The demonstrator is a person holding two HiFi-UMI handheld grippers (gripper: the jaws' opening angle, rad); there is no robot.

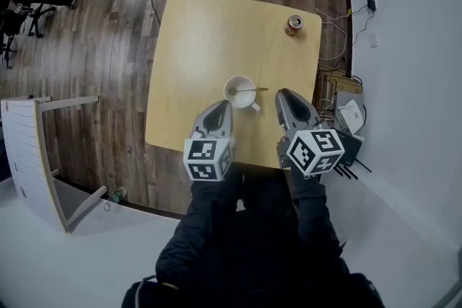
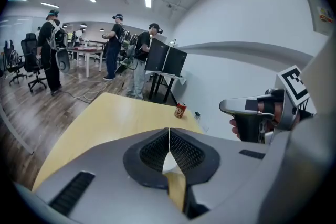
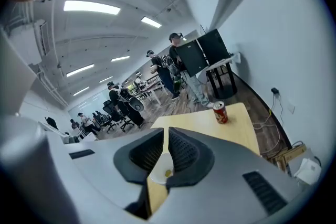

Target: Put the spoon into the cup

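A white cup (image 1: 239,91) stands near the front middle of the yellow table (image 1: 202,40). The spoon (image 1: 254,90) lies in it, its handle sticking out over the rim to the right. My left gripper (image 1: 222,106) hovers just in front of the cup, tips together and empty (image 2: 169,132). My right gripper (image 1: 283,94) hangs to the right of the cup, apart from the spoon handle. Its jaws stand a narrow slit apart with nothing between them (image 3: 164,132). Below the jaws the cup (image 3: 159,170) shows in the right gripper view.
A red drink can (image 1: 293,25) stands at the table's far right corner. A white wall (image 1: 404,47) runs close along the right side, with a box and cables (image 1: 345,108) beside the table. A white panel (image 1: 25,148) lies on the floor at left. Several people (image 2: 113,44) stand beyond.
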